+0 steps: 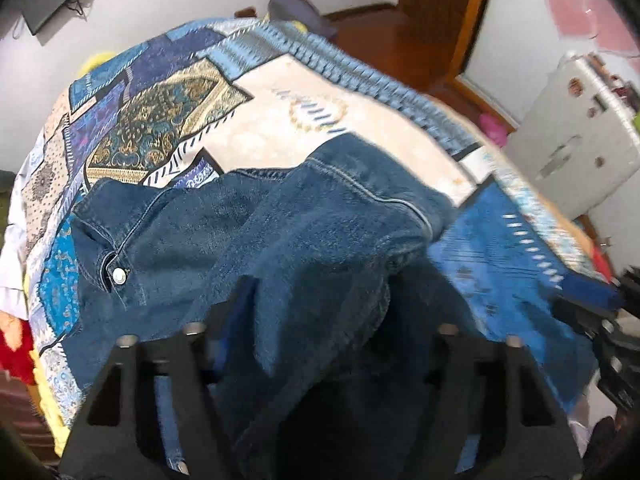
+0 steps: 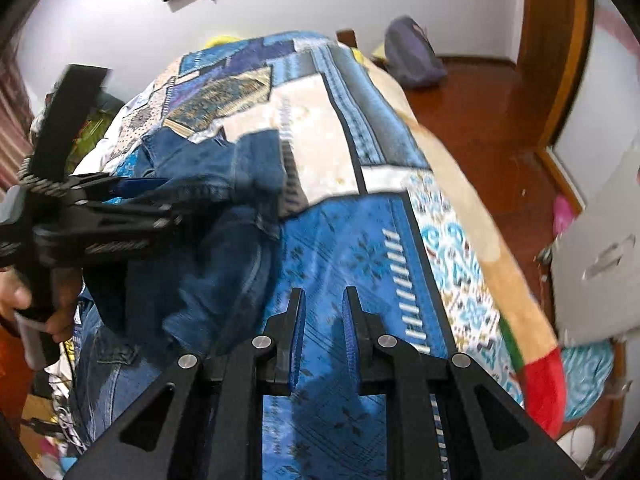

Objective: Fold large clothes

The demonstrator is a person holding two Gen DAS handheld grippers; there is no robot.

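Jacket (image 1: 304, 216): heavy, limp denim, centre frame; grab the seams.
Left claw (image 2: 176, 200): around denim; grip unclear.
Right claw (image 2: 324, 312): together, empty.

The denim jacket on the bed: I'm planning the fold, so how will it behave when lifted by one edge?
The denim jacket will probably drape rather than hold shape; it already lies in soft rumpled folds on the patterned bedspread. The thick seams and metal button suggest it is fairly heavy. The coarse weave likely grips pads well, so slipping seems unlikely.
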